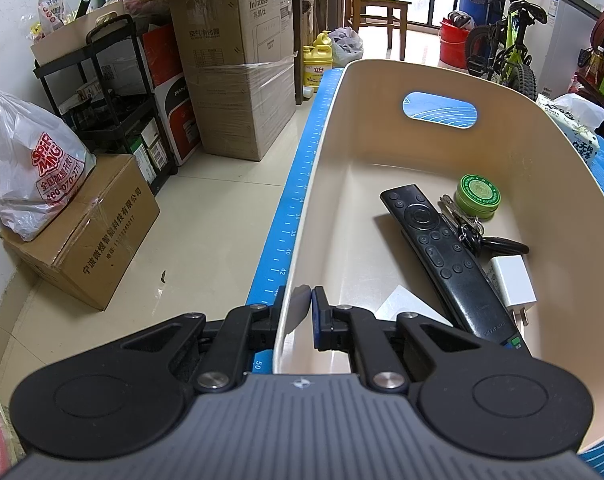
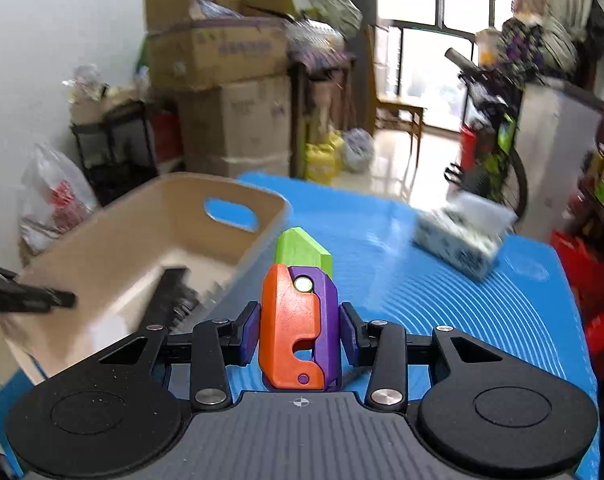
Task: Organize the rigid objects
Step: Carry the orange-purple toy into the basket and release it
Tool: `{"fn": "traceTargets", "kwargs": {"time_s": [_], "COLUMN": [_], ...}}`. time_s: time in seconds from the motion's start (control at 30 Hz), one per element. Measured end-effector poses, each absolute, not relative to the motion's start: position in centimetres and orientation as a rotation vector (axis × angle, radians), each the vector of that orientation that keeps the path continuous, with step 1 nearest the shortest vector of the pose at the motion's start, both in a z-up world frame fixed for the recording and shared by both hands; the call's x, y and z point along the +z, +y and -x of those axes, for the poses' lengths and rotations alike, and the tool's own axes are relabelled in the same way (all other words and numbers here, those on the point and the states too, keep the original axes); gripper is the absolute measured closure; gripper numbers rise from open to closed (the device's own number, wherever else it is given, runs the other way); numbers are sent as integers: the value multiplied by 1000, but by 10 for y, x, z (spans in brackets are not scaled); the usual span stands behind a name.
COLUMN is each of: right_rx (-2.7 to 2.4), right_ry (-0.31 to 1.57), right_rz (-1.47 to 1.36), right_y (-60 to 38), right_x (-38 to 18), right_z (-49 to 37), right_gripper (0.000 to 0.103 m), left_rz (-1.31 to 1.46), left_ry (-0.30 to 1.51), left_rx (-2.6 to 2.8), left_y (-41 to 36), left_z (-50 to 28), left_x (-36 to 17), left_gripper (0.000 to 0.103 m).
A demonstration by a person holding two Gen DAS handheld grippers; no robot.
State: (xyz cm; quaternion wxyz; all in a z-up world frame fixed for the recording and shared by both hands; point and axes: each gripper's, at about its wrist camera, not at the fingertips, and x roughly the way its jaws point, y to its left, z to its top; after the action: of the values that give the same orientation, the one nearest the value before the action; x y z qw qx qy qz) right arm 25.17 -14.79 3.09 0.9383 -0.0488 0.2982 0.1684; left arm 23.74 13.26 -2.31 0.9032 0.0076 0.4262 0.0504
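A beige plastic basket [image 1: 334, 128] stands on the blue mat. My left gripper [image 1: 298, 312] is shut on the basket's near left rim. Inside lie a black remote [image 1: 442, 256], a green round tin [image 1: 477, 197], a bunch of keys [image 1: 472, 232] and a white charger [image 1: 513, 284]. My right gripper [image 2: 300, 328] is shut on an orange, purple and green toy knife [image 2: 298, 320] and holds it above the mat, just right of the basket [image 2: 142, 232]. The right wrist view is motion-blurred.
A tissue pack [image 2: 462, 236] lies on the blue mat [image 2: 462, 320] at the far right. Cardboard boxes [image 1: 238, 64], a black cart [image 1: 110, 92] and a plastic bag [image 1: 34, 176] stand on the floor to the left. A bicycle [image 1: 502, 52] stands at the back.
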Motion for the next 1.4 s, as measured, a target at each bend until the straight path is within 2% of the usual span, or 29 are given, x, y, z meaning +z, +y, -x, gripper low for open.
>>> {"fn": "traceTargets", "kwargs": {"time_s": [0.37, 0.73, 1.27, 1.37, 1.4], "right_rx": [490, 531, 541, 545, 546], "right_ry": [569, 719, 916, 924, 924], "right_rz": [139, 257, 423, 430, 432], "right_y": [-73, -11, 13, 13, 13], "right_x": [51, 19, -28, -27, -26], "right_z": [-259, -281, -289, -290, -290], "right_gripper": [57, 57, 57, 53, 48], "left_rz": [-10, -10, -10, -9, -9], "left_ry": [881, 881, 881, 881, 881], "left_rx": [99, 98, 98, 98, 98], "left_y": [132, 133, 134, 134, 134], "left_z": [-236, -236, -236, -236, -236], "left_x": [-24, -23, -23, -23, -23], "left_gripper": [91, 91, 91, 91, 91]}}
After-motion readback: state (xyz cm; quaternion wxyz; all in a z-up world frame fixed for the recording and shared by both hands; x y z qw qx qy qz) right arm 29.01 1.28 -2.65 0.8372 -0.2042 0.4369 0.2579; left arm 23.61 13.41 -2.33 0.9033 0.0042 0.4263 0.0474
